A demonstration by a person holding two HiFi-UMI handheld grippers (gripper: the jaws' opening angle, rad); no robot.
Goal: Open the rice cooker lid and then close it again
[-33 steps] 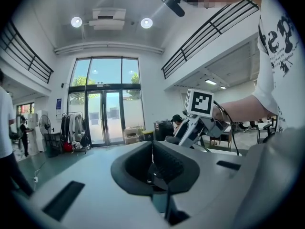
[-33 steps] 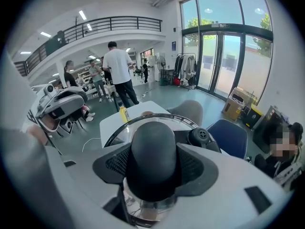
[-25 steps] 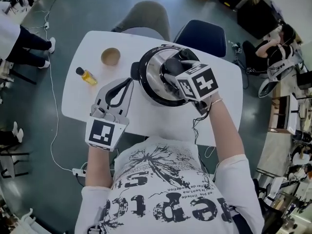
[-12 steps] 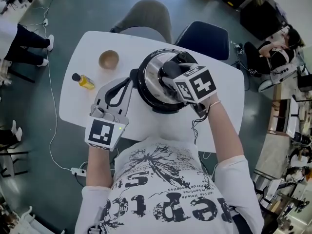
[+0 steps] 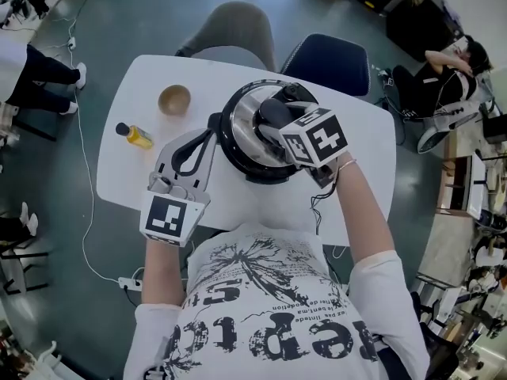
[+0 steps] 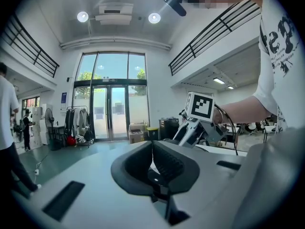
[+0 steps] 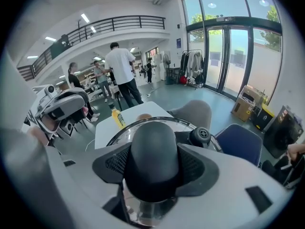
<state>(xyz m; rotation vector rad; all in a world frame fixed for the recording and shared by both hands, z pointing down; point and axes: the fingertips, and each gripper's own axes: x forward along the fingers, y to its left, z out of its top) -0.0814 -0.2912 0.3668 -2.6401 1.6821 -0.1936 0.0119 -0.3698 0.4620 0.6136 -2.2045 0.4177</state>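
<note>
Lid (image 5: pixel 247 125) rests level on the rice cooker (image 5: pixel 238 161), directly beneath the right tongs (image 7: pixel 153 167), which still clamp its black knob (image 7: pixel 152 142) and have barely shifted, so closing appears complete; the left tongs (image 6: pixel 152 163), shut and empty, wait alongside.

Right tongs (image 7: pixel 153 170) gripping knob (image 7: pixel 153 144) of lid (image 7: pixel 188 128)
Pads (image 7: pixel 194 166) clamp black knob; yellow bottle (image 7: pixel 117 118) on white counter (image 7: pixel 106 130) beyond

A white, round-cornered table (image 5: pixel 364 133) is seen bearing three things. A round black-and-silver rice cooker (image 5: pixel 242 125) is set near the middle. A small wooden bowl (image 5: pixel 174 100) is placed left of it. A small yellow bottle (image 5: pixel 135 134) with a black cap is laid on its side near the left edge.
</note>
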